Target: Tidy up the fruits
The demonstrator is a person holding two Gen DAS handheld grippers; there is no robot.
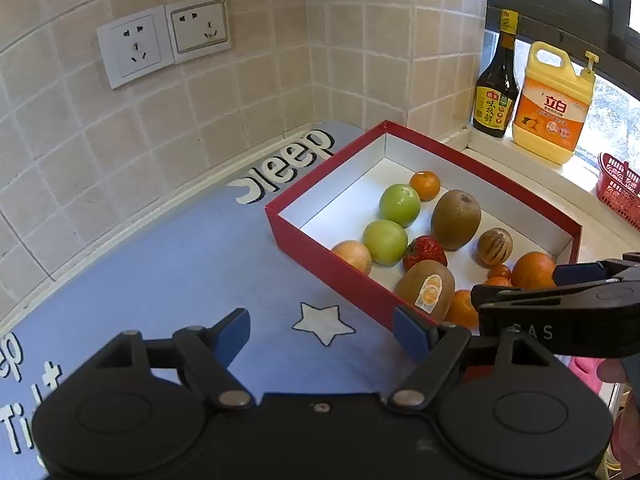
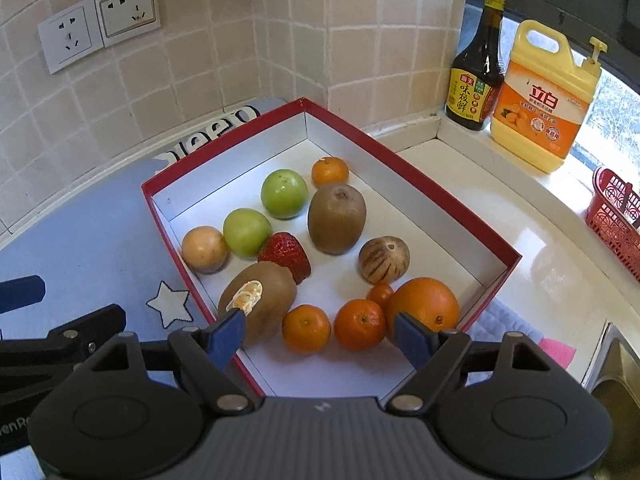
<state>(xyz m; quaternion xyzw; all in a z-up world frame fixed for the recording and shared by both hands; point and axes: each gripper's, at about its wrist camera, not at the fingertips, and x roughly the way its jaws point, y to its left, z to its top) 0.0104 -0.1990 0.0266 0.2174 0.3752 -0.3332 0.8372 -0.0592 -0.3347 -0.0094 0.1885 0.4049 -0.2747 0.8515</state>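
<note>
A red box (image 2: pixel 420 178) with a white inside holds several fruits: two green apples (image 2: pixel 284 193), two kiwis (image 2: pixel 337 218), a strawberry (image 2: pixel 285 256), a big orange (image 2: pixel 424 303), small tangerines (image 2: pixel 359 324), a striped melon (image 2: pixel 383 260) and a pale yellow fruit (image 2: pixel 205 249). My right gripper (image 2: pixel 320 334) is open and empty, above the box's near end over the tangerines. My left gripper (image 1: pixel 322 330) is open and empty over the blue mat (image 1: pixel 180 264), left of the box (image 1: pixel 320 256). The right gripper also shows in the left wrist view (image 1: pixel 560 284).
Tiled walls with two sockets (image 1: pixel 164 42) stand behind. A soy sauce bottle (image 2: pixel 476 64) and a yellow detergent jug (image 2: pixel 540 100) stand on the window ledge. A red basket (image 2: pixel 616 220) sits at the right. A sink edge (image 2: pixel 616 380) lies at the lower right.
</note>
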